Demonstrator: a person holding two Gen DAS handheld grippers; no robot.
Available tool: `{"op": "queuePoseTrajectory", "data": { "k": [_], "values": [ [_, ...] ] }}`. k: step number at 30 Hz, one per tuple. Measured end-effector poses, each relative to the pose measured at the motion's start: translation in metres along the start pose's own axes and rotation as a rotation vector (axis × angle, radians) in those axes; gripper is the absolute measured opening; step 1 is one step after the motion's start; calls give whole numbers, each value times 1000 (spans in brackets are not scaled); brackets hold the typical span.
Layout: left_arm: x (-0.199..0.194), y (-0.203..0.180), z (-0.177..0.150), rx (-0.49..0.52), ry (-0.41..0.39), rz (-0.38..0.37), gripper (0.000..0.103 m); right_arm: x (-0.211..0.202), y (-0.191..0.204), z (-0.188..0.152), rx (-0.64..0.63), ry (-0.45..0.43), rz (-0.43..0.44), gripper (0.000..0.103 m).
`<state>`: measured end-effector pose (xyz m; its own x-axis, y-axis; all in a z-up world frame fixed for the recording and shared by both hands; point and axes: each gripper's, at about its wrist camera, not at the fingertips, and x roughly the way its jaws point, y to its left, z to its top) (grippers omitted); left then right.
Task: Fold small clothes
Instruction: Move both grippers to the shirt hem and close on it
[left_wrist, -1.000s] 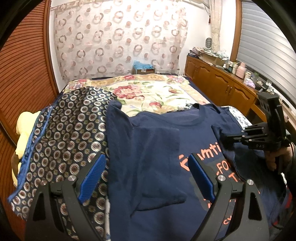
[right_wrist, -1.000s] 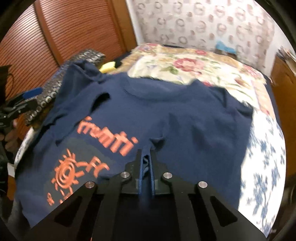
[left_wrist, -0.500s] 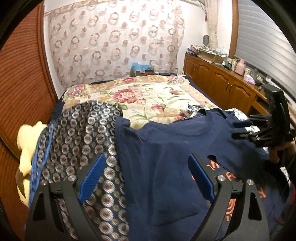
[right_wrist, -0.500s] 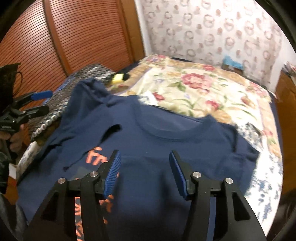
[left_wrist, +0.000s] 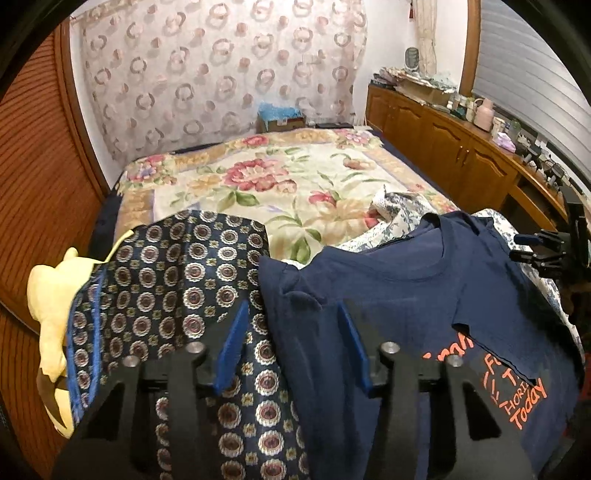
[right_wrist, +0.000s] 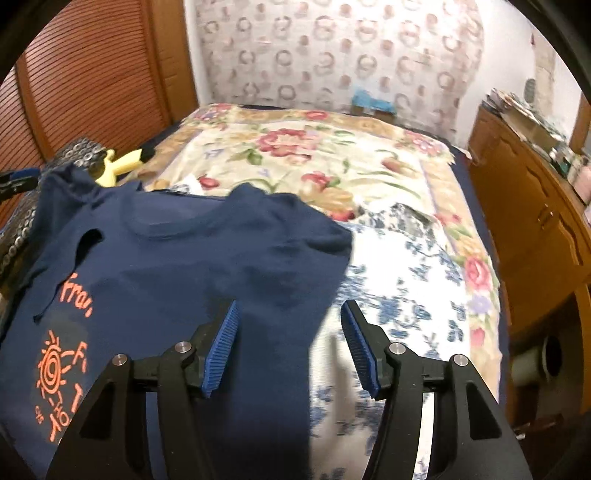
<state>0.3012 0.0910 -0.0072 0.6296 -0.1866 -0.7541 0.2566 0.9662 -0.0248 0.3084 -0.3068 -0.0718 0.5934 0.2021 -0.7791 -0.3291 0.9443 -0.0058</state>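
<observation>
A navy T-shirt with orange print (left_wrist: 424, 295) lies flat on the bed, both sleeves folded in over the chest. It also shows in the right wrist view (right_wrist: 192, 266). My left gripper (left_wrist: 291, 343) is open and empty, hovering above the shirt's left edge where it meets a patterned cloth. My right gripper (right_wrist: 290, 343) is open and empty above the shirt's right edge; it also shows at the far right of the left wrist view (left_wrist: 546, 251).
A dark medallion-patterned cloth (left_wrist: 166, 295) lies left of the shirt, with a yellow plush toy (left_wrist: 51, 295) beyond it. A blue-and-white floral cloth (right_wrist: 402, 288) lies right of the shirt. The floral bedspread (left_wrist: 280, 181) stretches behind. Wooden cabinets (left_wrist: 450, 151) line the right wall.
My right gripper let go of the right sleeve, opened and pulled back to the right. My left gripper's jaws narrowed somewhat and the view shifted left and up.
</observation>
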Motion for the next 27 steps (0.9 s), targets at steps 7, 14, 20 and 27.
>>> {"op": "queuePoseTrajectory", "data": {
  "k": [7, 14, 20, 27],
  "values": [
    [15, -9, 0, 24, 35, 16, 42, 6, -15, -1, 31, 10, -22, 59],
    [23, -8, 4, 25, 44, 25, 39, 19, -25, 7, 57, 27, 5, 59],
    [32, -3, 5, 22, 59, 42, 36, 33, -23, 19, 50, 47, 32, 59],
    [34, -4, 2, 34, 55, 21, 4, 42, -7, 26, -13, 54, 48, 28]
  ]
}}
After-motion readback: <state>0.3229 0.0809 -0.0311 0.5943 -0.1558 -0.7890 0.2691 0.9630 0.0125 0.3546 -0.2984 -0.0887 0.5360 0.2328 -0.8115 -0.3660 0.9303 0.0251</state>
